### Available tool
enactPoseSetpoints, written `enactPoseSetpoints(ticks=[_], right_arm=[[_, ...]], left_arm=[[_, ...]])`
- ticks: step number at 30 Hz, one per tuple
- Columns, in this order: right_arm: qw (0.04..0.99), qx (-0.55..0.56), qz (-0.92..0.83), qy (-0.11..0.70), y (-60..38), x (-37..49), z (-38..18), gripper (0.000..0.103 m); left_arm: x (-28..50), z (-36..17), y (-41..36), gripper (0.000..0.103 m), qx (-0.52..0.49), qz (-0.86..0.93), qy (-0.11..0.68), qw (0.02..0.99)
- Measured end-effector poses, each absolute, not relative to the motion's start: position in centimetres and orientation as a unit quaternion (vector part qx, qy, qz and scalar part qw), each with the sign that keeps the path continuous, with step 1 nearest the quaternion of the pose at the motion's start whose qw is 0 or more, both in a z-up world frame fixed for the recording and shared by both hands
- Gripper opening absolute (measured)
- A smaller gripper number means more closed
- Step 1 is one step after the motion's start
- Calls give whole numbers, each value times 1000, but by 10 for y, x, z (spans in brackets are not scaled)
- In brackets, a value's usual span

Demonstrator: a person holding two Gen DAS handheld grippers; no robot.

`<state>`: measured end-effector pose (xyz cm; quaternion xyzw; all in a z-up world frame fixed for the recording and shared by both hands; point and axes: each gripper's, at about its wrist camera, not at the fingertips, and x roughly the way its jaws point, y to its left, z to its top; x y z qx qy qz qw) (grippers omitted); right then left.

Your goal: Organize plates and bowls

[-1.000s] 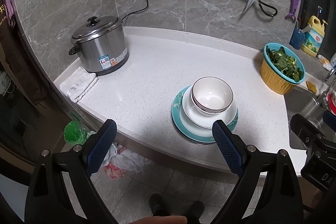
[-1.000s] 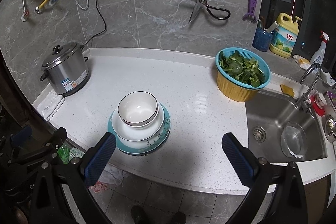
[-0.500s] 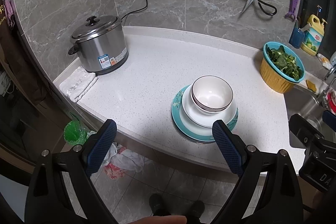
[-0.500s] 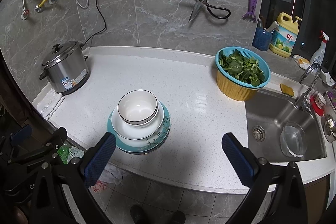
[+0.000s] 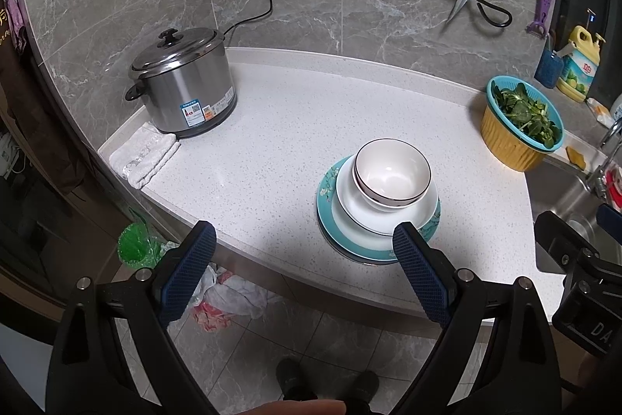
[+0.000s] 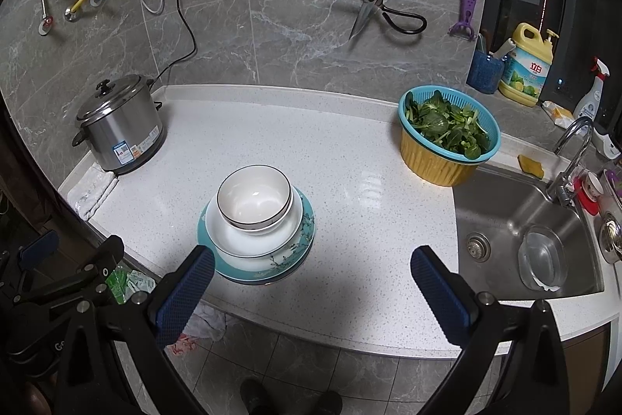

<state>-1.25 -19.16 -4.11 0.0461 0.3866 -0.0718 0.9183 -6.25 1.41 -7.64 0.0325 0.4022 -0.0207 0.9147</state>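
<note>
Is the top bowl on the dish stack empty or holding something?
Empty. The top bowl sits upright on the stack, and its pale inside is bare to the bottom in both wrist views.

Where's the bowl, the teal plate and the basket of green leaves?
bowl (image 6: 253, 199), right wrist view, inside bottom of the bowl
teal plate (image 6: 307, 220), right wrist view, flowered right rim
basket (image 6: 435, 164), right wrist view, yellow outer wall

A steel rice cooker (image 5: 182, 84) stands beside a folded towel (image 5: 144, 155); a basket of greens (image 6: 449, 139) sits near the sink (image 6: 521, 220).
</note>
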Motion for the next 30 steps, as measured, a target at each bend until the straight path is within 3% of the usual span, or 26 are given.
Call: enactPoseSetpoints(ticks=[30], right_arm=[[918,44,-71,388,-191,-12,-42,103]], left_arm=[[-62,-81,10,95,33,-24,404,914]])
